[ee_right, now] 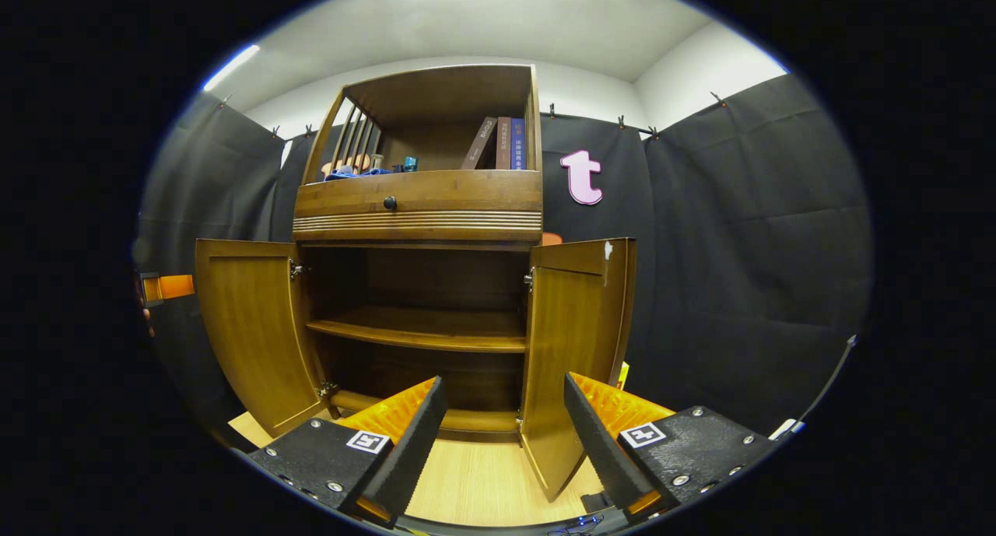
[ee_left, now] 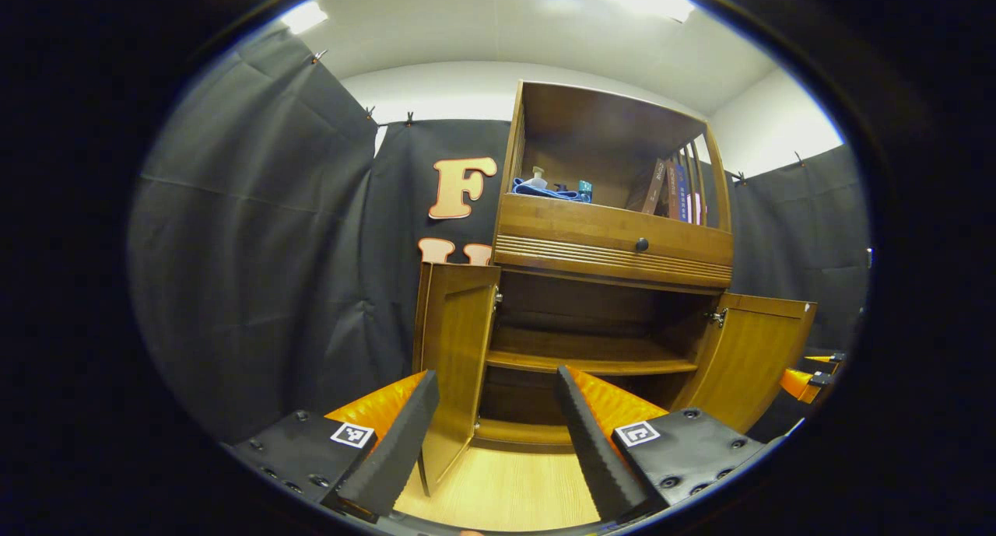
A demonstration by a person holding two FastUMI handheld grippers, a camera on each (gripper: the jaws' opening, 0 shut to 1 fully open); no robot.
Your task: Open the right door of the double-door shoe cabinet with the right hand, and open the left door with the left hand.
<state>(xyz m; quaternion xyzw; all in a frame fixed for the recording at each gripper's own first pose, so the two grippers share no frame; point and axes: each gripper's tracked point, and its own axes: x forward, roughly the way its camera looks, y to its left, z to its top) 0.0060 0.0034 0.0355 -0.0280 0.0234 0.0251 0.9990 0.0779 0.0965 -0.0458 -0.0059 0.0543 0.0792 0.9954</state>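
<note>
Wooden shoe cabinet (ee_right: 420, 209) is standing against the booth wall with both doors swung wide: the left door (ee_left: 455, 365) is sitting between the spread fingers of the left gripper (ee_left: 498, 435), untouched, and the right door (ee_right: 572, 357) is sitting likewise at the spread right gripper (ee_right: 502, 443).

Glossy varnished wood with visible grain on the shoe cabinet (ee_right: 420, 201) and both doors, left door (ee_right: 253, 326) and right door (ee_right: 572, 341). Small metal hinges (ee_right: 296, 269). Pale, smooth wood-grain floor (ee_right: 475, 481). Matt, creased cloth on the booth wall (ee_right: 739, 271). Dark round drawer knob (ee_right: 389, 203), slightly shiny.
</note>
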